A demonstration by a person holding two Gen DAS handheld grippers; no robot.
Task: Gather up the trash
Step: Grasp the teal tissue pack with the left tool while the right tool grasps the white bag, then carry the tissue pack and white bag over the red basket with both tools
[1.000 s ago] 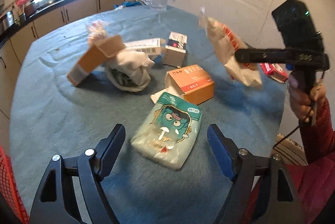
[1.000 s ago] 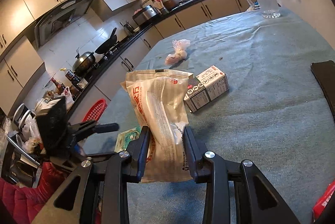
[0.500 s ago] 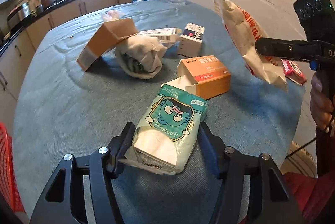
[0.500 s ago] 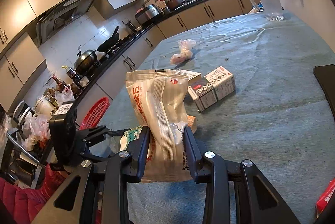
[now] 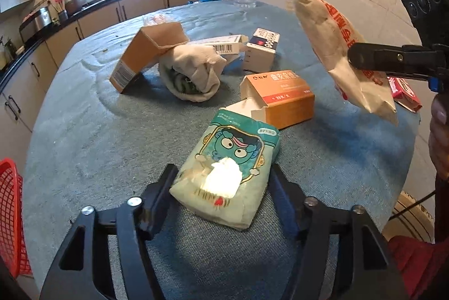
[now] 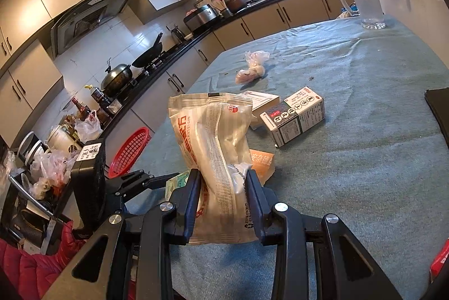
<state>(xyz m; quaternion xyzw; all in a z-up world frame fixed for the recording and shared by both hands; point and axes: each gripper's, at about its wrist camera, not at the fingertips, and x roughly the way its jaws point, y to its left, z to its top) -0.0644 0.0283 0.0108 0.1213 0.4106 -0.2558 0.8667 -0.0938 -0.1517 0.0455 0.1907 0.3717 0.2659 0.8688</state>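
My left gripper (image 5: 221, 182) is shut on a green tissue pack (image 5: 228, 171) with a cartoon face, at the near edge of the blue-grey table (image 5: 84, 126). My right gripper (image 6: 223, 185) is shut on a white snack bag (image 6: 213, 137) with red print and holds it above the table; the bag also shows in the left wrist view (image 5: 336, 47). On the table lie an orange box (image 5: 283, 98), a tilted brown box (image 5: 148, 53), a crumpled white cloth (image 5: 196, 73) and a small white medicine box (image 6: 294, 115).
A red basket (image 6: 129, 151) stands off the table's left edge, also in the left wrist view (image 5: 11, 216). A glass jug (image 6: 364, 2) stands at the far side. A pink plastic wad (image 6: 252, 67) and a red packet (image 5: 404, 92) lie on the table.
My left gripper has moved forward and shut on the green tissue pack. My right gripper has kept hold of the snack bag, shifting slightly.
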